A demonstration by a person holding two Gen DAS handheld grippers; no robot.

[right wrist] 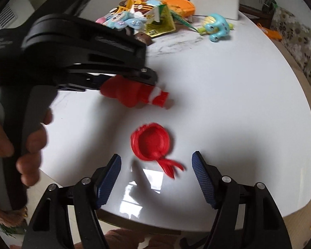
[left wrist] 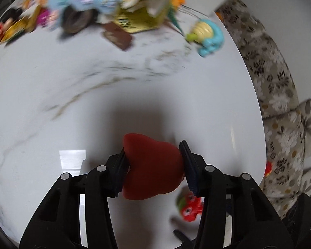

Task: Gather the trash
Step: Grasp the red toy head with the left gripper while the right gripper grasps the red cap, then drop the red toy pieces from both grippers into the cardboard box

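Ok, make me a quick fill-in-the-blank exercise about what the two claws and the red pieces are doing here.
1. The left claw is shut on a ____ toy piece.
2. The right claw is ____, holding nothing.
3. The red wig-shaped piece lies on the ____ table.
4. The toy pile sits at the table's ____ side.

Missing words: red; open; white; far

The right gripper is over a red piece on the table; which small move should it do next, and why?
Probably lower the right gripper straight down around the flat red piece: its jaws are open and empty, the piece lies just ahead between them, and the left gripper already holds another red toy.
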